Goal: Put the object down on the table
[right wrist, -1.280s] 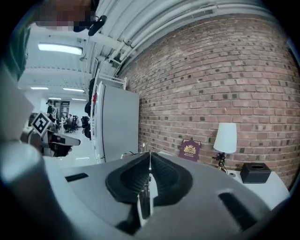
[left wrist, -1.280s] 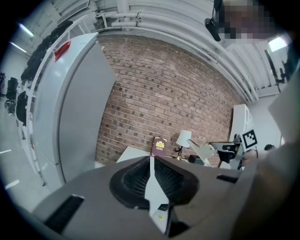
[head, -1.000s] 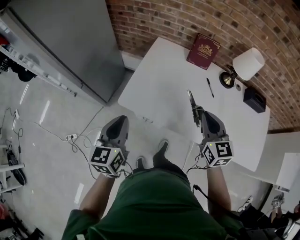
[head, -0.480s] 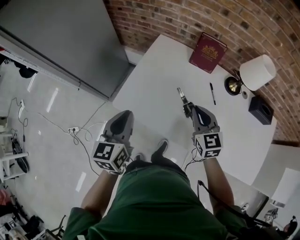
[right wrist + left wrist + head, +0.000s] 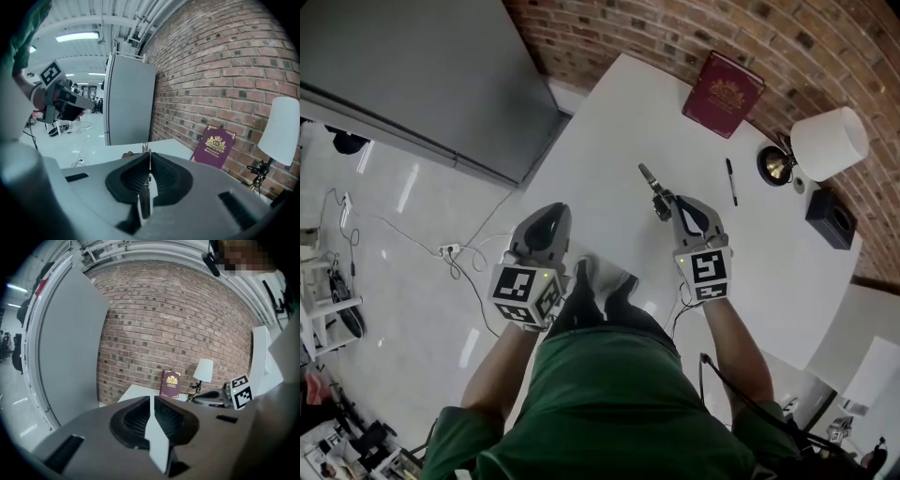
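A: Right claw [image 5: 149, 159] first. We log its jaws pressed together on a slim metal tool [image 5: 144, 199]. The tool runs lengthways down the seam between them, tip poking out past the front.

B: Agreed. In the head view we see the same tool [image 5: 652, 186] sticking out of the right claw [image 5: 668, 210]. It is angled away from us and to the left, above the white desk [image 5: 609, 131]. We cannot tell whether the tip touches the desk top.

A: Left claw [image 5: 150, 400]: jaws closed tip to tip, nothing between them.

B: In the head view we place the left claw [image 5: 551, 214] by the desk's near corner, well apart from the right one. Our shoes [image 5: 605, 281] are just beside it.

A: Outward now. On the desk's far side we note a maroon book [image 5: 724, 86] with a gold crest, lying near the brick wall [image 5: 675, 28].

B: Right of the book we log a black pen [image 5: 730, 181], a lamp [image 5: 825, 145] with a white shade, and a small black box [image 5: 831, 217]. All are well apart from the tool.

A: Left of the desk stands a grey cabinet [image 5: 412, 75]. On the pale floor [image 5: 394, 309] below it we see a cable [image 5: 455, 272].
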Available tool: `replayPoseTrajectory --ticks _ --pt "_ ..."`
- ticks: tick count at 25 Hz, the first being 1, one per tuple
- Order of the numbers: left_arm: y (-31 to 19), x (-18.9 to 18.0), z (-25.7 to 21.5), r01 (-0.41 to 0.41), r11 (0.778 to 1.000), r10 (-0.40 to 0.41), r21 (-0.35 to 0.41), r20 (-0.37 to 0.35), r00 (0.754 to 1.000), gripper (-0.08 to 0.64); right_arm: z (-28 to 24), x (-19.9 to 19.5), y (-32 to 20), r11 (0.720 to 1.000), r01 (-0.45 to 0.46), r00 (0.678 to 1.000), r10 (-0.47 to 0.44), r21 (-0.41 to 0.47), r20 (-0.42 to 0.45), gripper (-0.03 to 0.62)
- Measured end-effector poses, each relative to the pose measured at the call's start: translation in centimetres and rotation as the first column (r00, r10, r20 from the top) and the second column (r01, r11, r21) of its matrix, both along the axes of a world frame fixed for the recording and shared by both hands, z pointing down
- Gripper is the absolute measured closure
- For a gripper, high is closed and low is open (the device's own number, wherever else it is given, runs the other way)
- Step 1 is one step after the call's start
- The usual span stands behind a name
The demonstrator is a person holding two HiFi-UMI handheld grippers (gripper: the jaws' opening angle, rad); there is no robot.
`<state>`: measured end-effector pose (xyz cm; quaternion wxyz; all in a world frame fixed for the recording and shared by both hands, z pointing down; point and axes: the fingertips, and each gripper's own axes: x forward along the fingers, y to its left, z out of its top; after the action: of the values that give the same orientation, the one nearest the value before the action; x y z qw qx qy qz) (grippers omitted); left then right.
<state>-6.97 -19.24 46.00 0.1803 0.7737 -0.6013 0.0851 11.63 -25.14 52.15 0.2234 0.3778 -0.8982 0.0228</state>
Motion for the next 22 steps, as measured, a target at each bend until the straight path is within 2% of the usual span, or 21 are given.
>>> replayPoseTrajectory --ticks 6,11,15,22 --pt "-2.1 0.0 3.5 -0.076 0.994 0.077 -0.079 0.007 0.997 0.535 1.3 -2.0 -0.9 1.000 0.024 0.998 -0.023 0.013 -0.063 0.581" --pt "-3.9 -0.4 5.9 -0.125 0.986 0.126 -0.112 -0.003 0.992 0.535 2.9 -3.2 -2.2 1.000 0.017 0.994 -0.016 0.006 -0.110 0.581" --pt "-4.5 -0.7 7.9 -0.157 0.976 0.156 -0.149 -0.016 0.988 0.535 5.1 -3.7 -3.1 1.000 0.009 0.984 -0.012 -0.016 -0.180 0.581" --pt "-4.9 -2.3 10.7 -0.161 0.965 0.157 -0.207 -0.031 0.987 0.535 8.7 -5.0 -4.4 0.998 0.021 0.975 -0.032 -0.053 -0.221 0.581"
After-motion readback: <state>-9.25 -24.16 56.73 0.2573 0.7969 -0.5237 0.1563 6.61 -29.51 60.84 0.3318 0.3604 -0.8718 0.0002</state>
